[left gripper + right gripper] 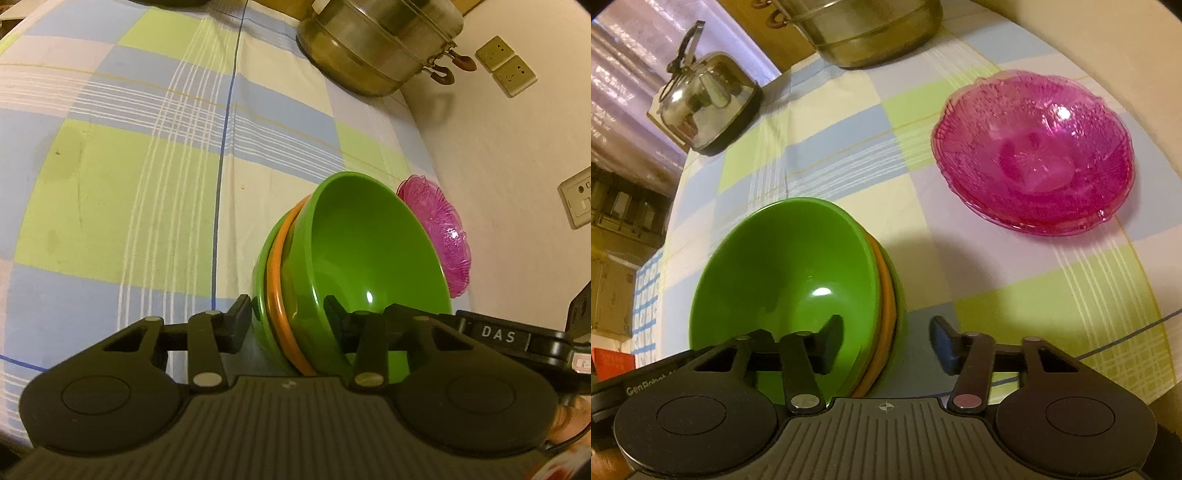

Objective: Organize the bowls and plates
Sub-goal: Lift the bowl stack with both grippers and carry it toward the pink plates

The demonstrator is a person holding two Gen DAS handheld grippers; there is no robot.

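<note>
a stack of bowls (354,258), green over orange over green, is seen on the checked cloth of the counter (110,166). its rim is straddled on opposite sides by the left gripper (290,314) and right gripper (886,343); jaws part-open, pad contact not discernible. pink glass dishes (1034,155) sit nearby.

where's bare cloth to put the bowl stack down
Widest bare patch: the checked tablecloth left of the green bowl stack, running up to the steel pot. A smaller patch lies between the stack and the pink glass bowl. It is crowded by the kettle and around the pink bowl at the table's edge.
</note>
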